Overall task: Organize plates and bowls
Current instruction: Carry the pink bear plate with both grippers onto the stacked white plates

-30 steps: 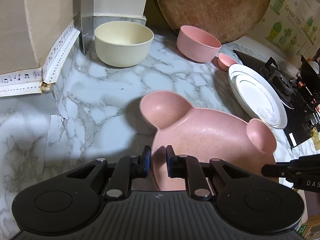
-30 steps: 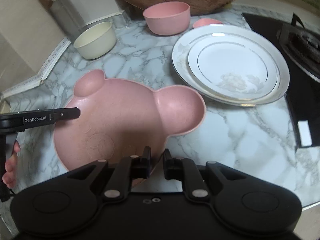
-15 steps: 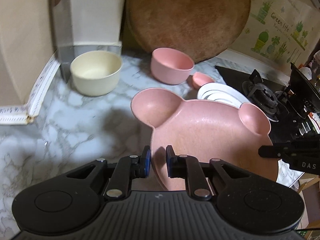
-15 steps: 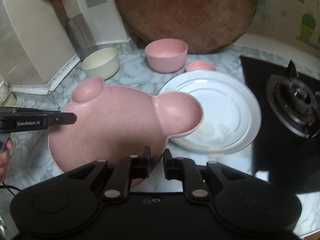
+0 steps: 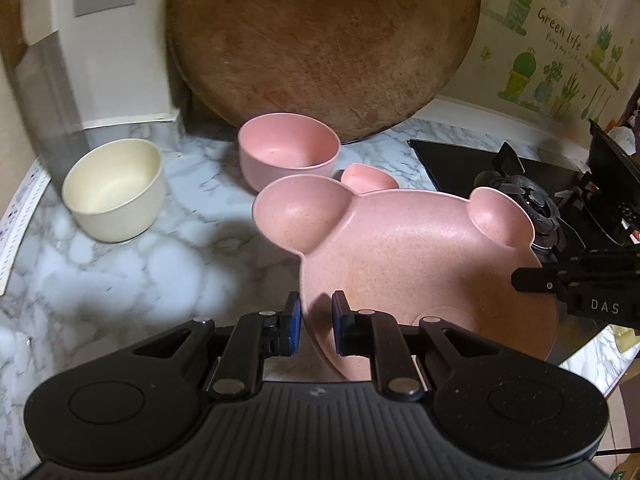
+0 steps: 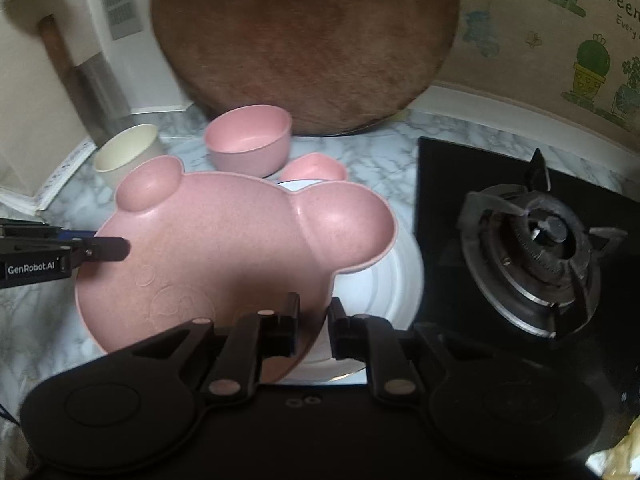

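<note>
The left gripper (image 5: 313, 328) is clamped narrowly on the near left rim of the pink bear-shaped plate (image 5: 404, 256). The right gripper (image 6: 313, 326) grips the same plate's near right rim. The plate is held clear of the marble counter (image 5: 132, 264), partly above the white plates (image 6: 376, 292) beside the gas hob (image 6: 532, 240). Toward the counter's back edge stand a cream bowl (image 5: 114, 188), a pink bowl (image 5: 288, 152) and a small pink dish (image 6: 314, 168), before a leaning round wooden board (image 5: 320, 40).
</note>
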